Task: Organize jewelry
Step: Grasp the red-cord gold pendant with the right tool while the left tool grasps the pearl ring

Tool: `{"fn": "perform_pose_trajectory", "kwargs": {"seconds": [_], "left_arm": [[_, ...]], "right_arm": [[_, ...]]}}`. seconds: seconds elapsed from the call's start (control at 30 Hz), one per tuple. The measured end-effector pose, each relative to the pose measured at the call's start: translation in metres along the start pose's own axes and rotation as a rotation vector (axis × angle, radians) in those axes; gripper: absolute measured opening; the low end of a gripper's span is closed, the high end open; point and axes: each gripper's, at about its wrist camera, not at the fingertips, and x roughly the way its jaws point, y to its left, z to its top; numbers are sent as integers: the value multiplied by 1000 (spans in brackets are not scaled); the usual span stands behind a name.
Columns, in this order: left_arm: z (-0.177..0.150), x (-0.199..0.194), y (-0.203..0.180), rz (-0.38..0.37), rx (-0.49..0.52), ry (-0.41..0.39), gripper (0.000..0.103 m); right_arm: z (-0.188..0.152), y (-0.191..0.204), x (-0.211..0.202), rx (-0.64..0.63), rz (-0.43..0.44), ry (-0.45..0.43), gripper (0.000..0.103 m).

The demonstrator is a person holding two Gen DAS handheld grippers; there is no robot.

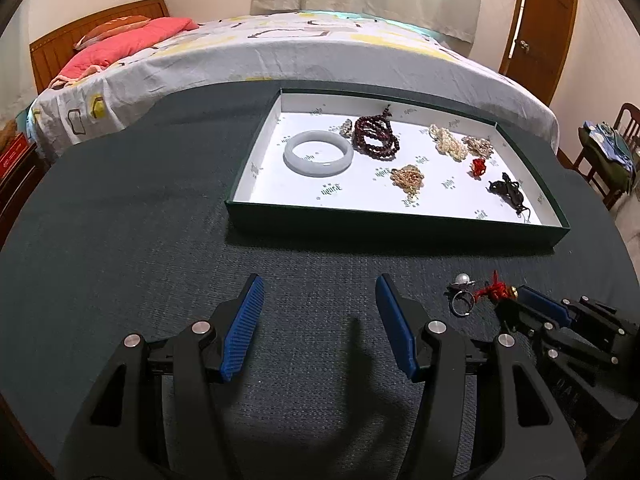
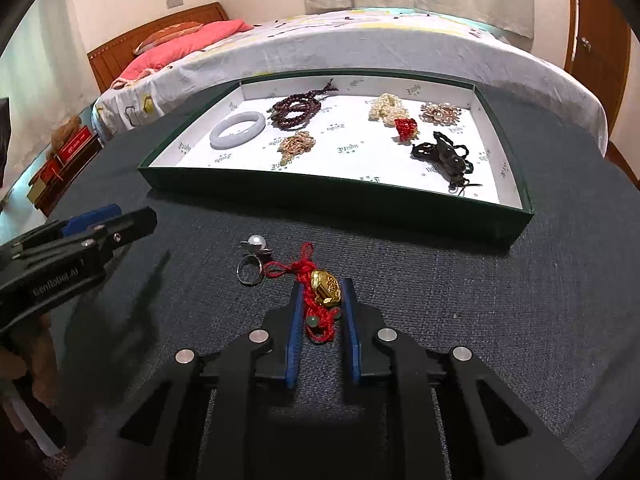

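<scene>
Gold charm on red knotted cord [image 2: 325,289] with green beads, clenched between the blue pads of the right gripper [image 2: 323,296], near the table's [image 2: 480,300] front edge, beside a pearl ring [image 2: 251,267]. "GenRobot.AI" on the left gripper [image 1: 318,308], released, empty. Beyond, green tray [image 2: 340,192], printed liner illegible.

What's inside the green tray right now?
Inside the green tray: a pale bangle, dark red beads, gold chain, pearls, beaded cluster, red piece, black cord piece. Anything beneath them is hidden.
</scene>
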Motion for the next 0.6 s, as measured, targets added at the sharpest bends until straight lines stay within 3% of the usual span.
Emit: {"fn": "perform_pose_trajectory", "kwargs": {"seconds": [0.27,0.6], "left_arm": [[0,0,-16,-27,23,5,57],[-2,5,-63,-94,77,25,57]], "right_arm": [[5,-15,-14,18,-29,-35,19],[2,-61,-38,97,-87,-69,19]]}}
